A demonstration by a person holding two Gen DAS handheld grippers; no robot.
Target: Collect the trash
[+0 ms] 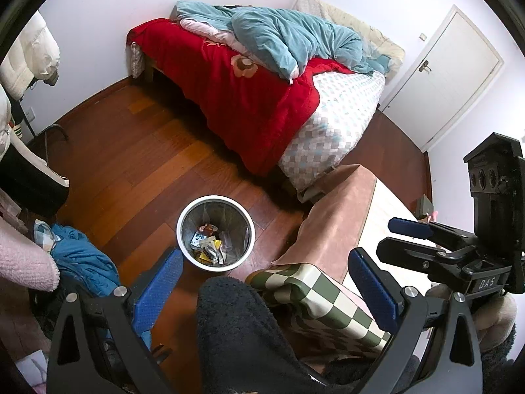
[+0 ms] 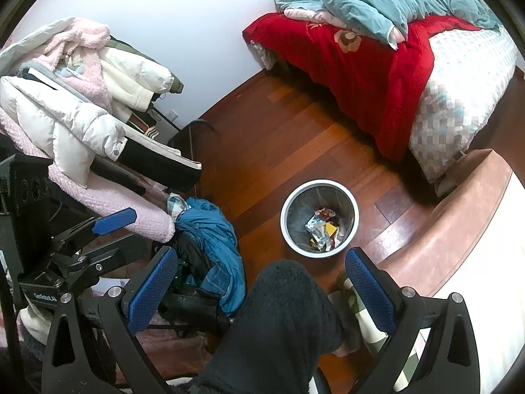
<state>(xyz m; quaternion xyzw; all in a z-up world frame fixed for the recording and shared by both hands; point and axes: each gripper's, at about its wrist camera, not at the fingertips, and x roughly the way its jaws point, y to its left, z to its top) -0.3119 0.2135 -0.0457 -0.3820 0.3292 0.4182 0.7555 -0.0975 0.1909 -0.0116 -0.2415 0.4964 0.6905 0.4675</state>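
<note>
Trash bin (image 1: 215,231) (image 2: 319,218): round, white rim, grey liner bag inside, upright on the wood floor (image 1: 137,151) (image 2: 262,151), open top. It's btwn the foot of the bed and the clothes pile, near the pink bench corner. Trash (image 1: 208,246) (image 2: 325,233) lies at the bottom of the bin: crumpled wrappers, mixed white, yellow, red/brown, some w/ dark print. Bin approx. a quarter full; individual pieces too small to ID.

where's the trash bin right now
The trash bin stands on the wooden floor low in both wrist views, between the bed and the clothes pile.
</note>
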